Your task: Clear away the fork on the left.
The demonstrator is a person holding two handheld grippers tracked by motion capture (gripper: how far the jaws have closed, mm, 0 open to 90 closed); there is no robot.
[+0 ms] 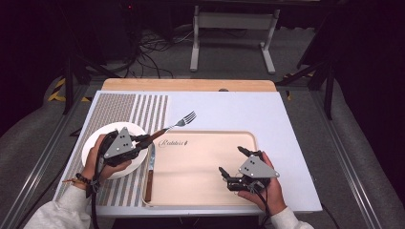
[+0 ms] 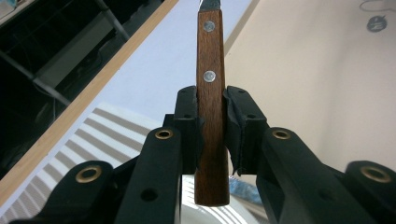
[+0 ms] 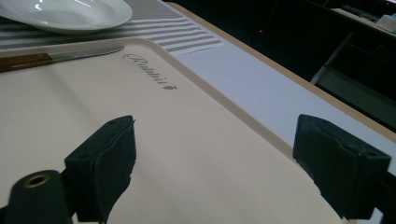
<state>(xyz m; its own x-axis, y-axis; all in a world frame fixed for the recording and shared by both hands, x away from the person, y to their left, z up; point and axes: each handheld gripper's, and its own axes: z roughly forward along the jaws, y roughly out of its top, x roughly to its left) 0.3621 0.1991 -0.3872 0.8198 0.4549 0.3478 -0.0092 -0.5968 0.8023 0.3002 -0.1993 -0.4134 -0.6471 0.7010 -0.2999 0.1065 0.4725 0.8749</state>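
Note:
My left gripper [image 1: 143, 139] hovers over the right side of a white plate [image 1: 95, 140], shut on the wooden handle of a fork [image 1: 181, 122]. The fork's tines point up and right, past the tray's far left corner. In the left gripper view the riveted handle of the fork [image 2: 210, 70] stands pinched between the black pads of that gripper [image 2: 212, 112]. My right gripper [image 1: 232, 161] stands open above the right part of the beige tray [image 1: 191, 191], nothing between its jaws [image 3: 217, 144]. A wooden-handled knife [image 1: 150, 171] lies along the tray's left edge.
A striped placemat [image 1: 143, 109] lies under the plate at the table's left. The right gripper view shows the knife [image 3: 56, 57], the plate [image 3: 70, 11] and the tray's rim [image 3: 219, 100]. Bare white tabletop [image 1: 239, 109] lies beyond the tray.

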